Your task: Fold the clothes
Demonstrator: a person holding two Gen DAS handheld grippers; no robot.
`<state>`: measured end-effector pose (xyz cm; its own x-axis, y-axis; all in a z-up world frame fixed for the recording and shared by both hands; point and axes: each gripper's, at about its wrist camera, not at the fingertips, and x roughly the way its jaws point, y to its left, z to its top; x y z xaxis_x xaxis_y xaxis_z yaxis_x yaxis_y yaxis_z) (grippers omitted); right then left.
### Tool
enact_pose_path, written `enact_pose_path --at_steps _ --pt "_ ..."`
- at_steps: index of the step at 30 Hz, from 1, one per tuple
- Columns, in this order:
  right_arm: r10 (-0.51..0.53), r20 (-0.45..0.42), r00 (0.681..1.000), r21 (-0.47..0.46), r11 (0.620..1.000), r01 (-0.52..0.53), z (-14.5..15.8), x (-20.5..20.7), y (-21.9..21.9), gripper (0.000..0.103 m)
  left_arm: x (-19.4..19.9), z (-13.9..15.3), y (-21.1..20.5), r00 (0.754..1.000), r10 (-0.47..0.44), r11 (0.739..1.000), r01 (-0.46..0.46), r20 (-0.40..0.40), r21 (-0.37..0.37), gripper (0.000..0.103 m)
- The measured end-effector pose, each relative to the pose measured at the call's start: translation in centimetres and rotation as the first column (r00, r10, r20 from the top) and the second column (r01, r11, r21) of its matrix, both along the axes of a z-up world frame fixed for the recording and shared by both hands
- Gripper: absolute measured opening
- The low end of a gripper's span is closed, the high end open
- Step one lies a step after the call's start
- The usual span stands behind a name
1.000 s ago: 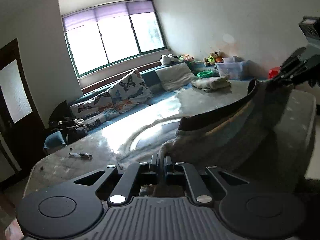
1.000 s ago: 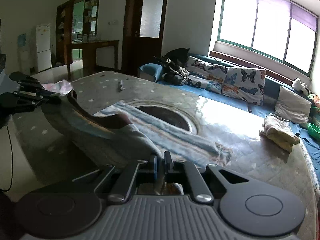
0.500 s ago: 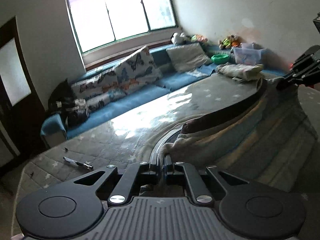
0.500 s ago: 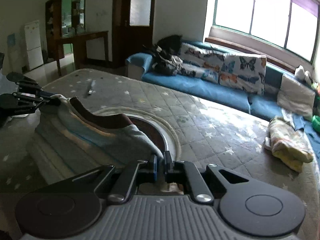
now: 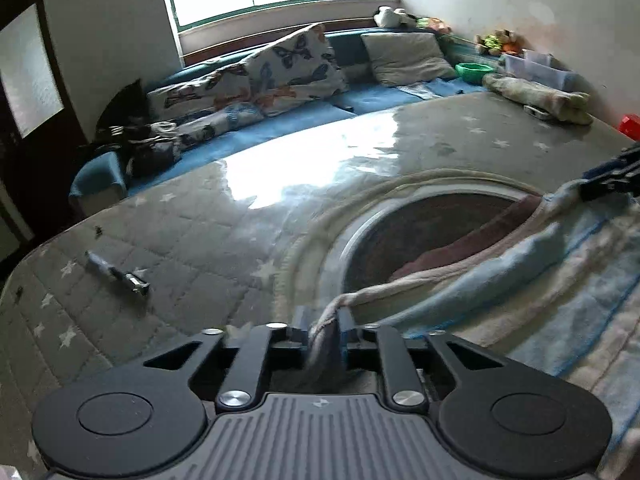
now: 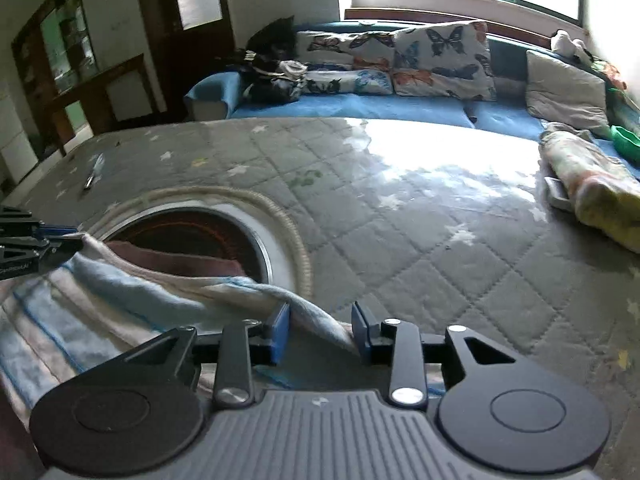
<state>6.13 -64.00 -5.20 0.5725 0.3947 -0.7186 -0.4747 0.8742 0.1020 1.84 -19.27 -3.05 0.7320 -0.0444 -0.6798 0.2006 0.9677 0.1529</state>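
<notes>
Both hand-held grippers, left (image 5: 322, 330) & right (image 6: 320, 330), just been opening; striped garment (image 6: 120, 300) lies loose btwn jaws.

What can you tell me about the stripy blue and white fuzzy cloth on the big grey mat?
The soft, fuzzy striped garment has pale blue, white and pinkish bands and a dark maroon band along its top edge. It lies spread on the grey quilted star-patterned mat, sagging between the left gripper and right gripper, whose jaws have just been opening, its corners loose between them.
</notes>
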Motion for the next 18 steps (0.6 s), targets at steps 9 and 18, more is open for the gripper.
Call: enact_pose_path --at_steps 9,18 --pt "0.047 0.041 0.998 0.069 0.996 -0.05 2.9 -1.5 1.7 0.034 -0.8 3.6 -0.1 0.997 0.069 0.992 -0.065 0.033 -0.105 0.024" --pt "0.149 -0.044 0.988 0.052 0.988 -0.147 0.0 -0.7 7.7 0.034 1.8 1.0 -4.5 0.994 -0.049 0.977 0.028 -0.097 -0.211 0.019"
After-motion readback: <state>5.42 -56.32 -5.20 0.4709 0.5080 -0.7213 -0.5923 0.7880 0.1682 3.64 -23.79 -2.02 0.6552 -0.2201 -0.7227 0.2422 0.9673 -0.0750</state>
